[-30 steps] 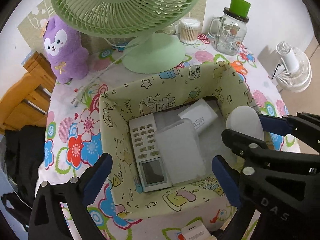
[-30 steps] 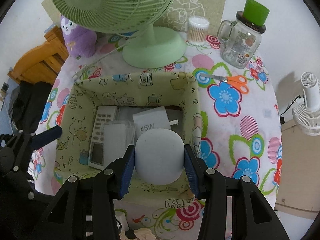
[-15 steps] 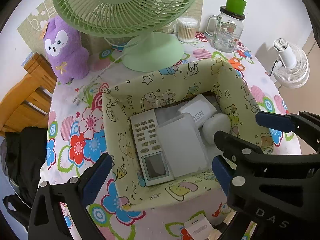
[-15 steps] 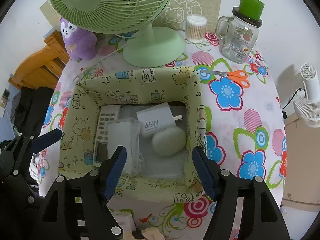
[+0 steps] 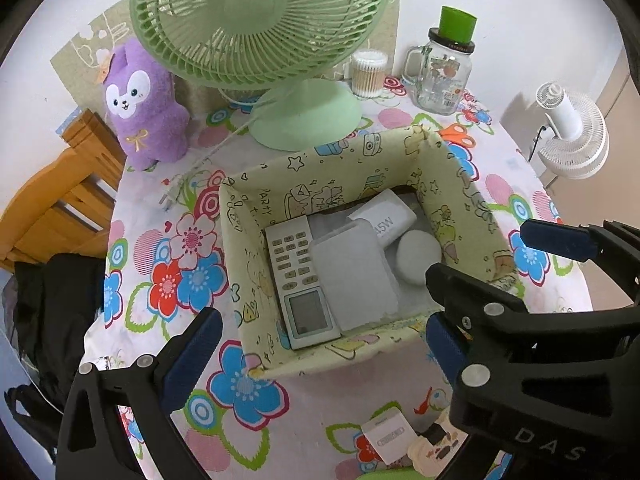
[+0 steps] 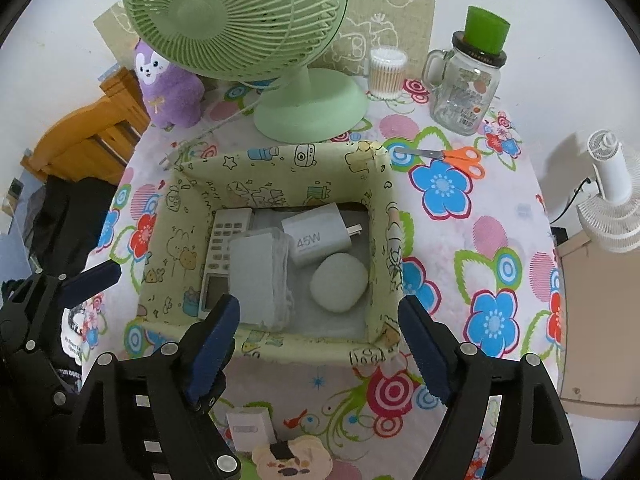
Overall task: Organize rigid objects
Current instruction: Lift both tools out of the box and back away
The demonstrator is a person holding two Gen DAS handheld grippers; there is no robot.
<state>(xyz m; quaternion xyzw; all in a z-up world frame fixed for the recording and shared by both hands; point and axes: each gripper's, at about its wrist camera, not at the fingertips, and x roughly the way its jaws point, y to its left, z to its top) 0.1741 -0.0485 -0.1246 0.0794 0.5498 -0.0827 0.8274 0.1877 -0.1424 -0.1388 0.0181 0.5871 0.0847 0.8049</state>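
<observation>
The counter (image 6: 500,240), draped in a flower-print cloth, fills the middle of both views. A green desk fan (image 6: 240,16) stands at upper centre, its round base just behind the storage box. The fabric box (image 6: 276,172), pale yellow with cartoon prints, sits at frame centre and holds all four task items.

Left tool (image 5: 320,352): lower part of its own view, blue-padded jaws spread wide, nothing between them but the box's near wall below. Right tool (image 6: 320,336): lower centre of its own view, jaws opening, nothing gripped; the box's near edge shows through the gap.

A purple plush toy (image 5: 144,108) stands at upper left, a glass jar (image 6: 466,88) with a green lid at upper right.

Inside the box, from left to right: a white remote control (image 5: 298,276) along the left wall; a translucent flat case (image 5: 352,276) touching it; a white charger (image 6: 316,234) marked 45W toward the far wall; a pale rounded case (image 6: 339,282) lying just in front of the charger, apart from both tools.

Orange-handled scissors (image 6: 452,156) lie right of the box's far corner.
</observation>
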